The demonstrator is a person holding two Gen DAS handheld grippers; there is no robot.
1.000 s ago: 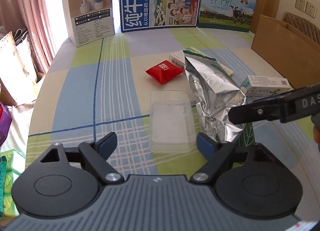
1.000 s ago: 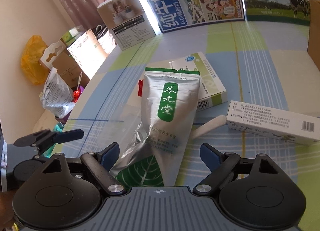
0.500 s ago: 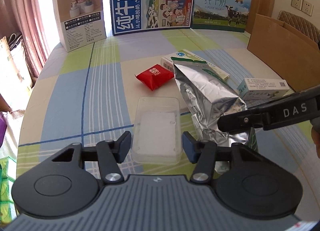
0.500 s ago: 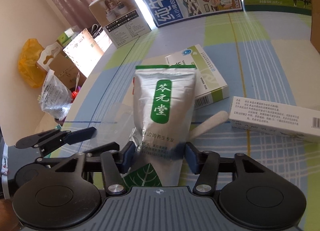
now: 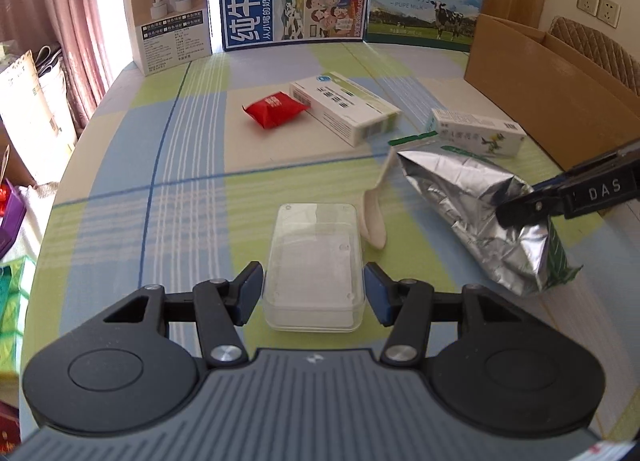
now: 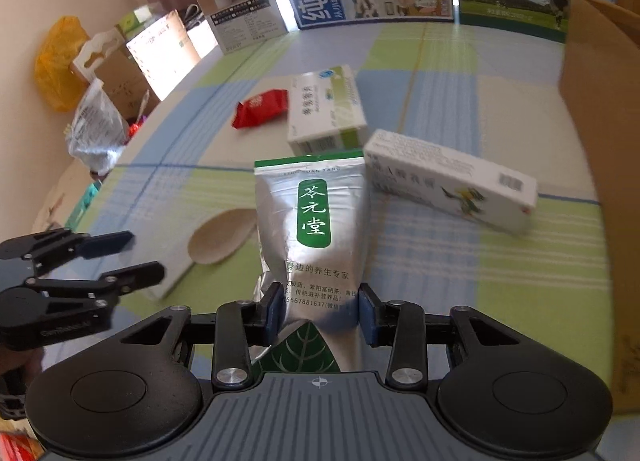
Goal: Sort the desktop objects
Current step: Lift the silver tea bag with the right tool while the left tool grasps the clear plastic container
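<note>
Left gripper [image 5: 314, 293] is clamping the clear rectangular plastic box [image 5: 314, 261]; right gripper [image 6: 319, 315] is pinching the silver foil tea pouch [image 6: 316, 221], with a pale wooden spoon [image 6: 222, 237] lying left of its fingers.

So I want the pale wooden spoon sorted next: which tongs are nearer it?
Left. The left tongs grip the clear plastic box beside the spoon; the right tongs hold the silver pouch farther off.

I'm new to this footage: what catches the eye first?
The silver foil pouch with its green label, pinched at its lower end by the right gripper. Next, the clear plastic box between the left gripper fingers, and the red packet farther back on the checked tablecloth.
</note>
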